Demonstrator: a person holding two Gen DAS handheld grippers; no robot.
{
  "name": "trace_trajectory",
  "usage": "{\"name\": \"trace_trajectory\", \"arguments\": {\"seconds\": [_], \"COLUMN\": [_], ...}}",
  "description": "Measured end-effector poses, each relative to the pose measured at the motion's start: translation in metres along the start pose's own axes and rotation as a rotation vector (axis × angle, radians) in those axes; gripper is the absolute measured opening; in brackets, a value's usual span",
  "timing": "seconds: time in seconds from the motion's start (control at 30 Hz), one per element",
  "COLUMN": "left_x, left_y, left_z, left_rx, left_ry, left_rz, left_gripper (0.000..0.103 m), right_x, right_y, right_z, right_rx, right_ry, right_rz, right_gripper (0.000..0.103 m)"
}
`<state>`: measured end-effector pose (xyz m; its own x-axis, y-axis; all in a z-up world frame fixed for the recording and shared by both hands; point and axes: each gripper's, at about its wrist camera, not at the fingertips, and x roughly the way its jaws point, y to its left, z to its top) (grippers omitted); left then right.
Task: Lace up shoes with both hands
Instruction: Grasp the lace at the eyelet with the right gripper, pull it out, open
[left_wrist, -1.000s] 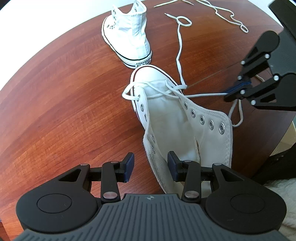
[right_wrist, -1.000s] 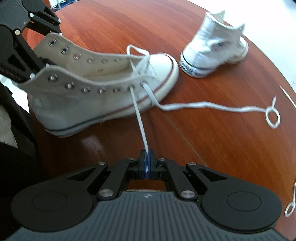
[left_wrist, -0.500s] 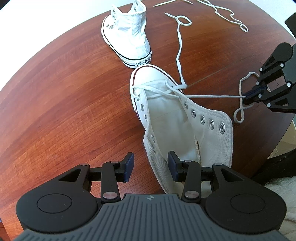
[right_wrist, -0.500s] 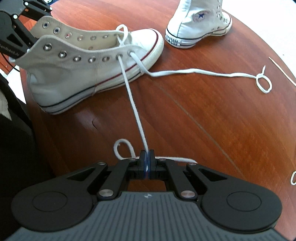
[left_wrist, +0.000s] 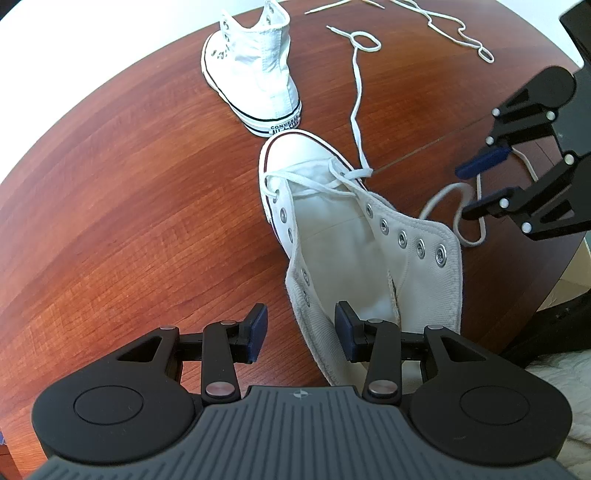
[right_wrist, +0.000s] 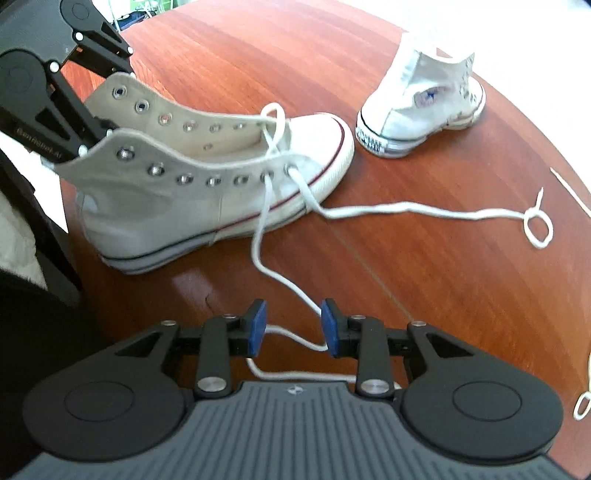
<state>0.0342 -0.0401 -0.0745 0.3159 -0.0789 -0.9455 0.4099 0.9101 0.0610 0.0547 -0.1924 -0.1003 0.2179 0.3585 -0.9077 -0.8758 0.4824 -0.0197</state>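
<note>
Right tongs (right_wrist: 291, 326) just opened, spread, slack lace (right_wrist: 258, 236) loose between. Left tongs (left_wrist: 300, 334) spread astride collar of near shoe (left_wrist: 369, 251) on tabletop (left_wrist: 129, 221). Risk: unpinched shoe shifts on next tug; lace slides back through eyelet.

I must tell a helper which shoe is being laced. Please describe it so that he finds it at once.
On the round wooden table stand two white high-top shoes. It is the nearer shoe. Only it has a lace through its front eyelets.
</note>
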Motion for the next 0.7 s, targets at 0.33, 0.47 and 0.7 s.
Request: {"name": "trace_trajectory", "arguments": {"seconds": [0.33,0.47,0.7], "left_x": [-0.008,-0.010,-0.011], "left_y": [0.002,0.001,0.000], "left_z": [0.003,0.002,0.002], "left_rx": [-0.013,-0.009,0.001], "left_ry": [-0.018,-0.017,-0.019], "left_rz": [0.001,0.007,0.010], "left_gripper": [0.043,0.044,0.043], "right_x": [0.006,0.012,0.024], "right_y": [0.005,0.008,0.014], "right_z": [0.032,0.043,0.056], "right_rx": [-0.059,-0.077,-0.125], "right_ry": [-0.061,-0.069,-0.068], "right_rz": [0.037,0.060,0.071], "right_gripper": [0.027,0.017,0.010]}}
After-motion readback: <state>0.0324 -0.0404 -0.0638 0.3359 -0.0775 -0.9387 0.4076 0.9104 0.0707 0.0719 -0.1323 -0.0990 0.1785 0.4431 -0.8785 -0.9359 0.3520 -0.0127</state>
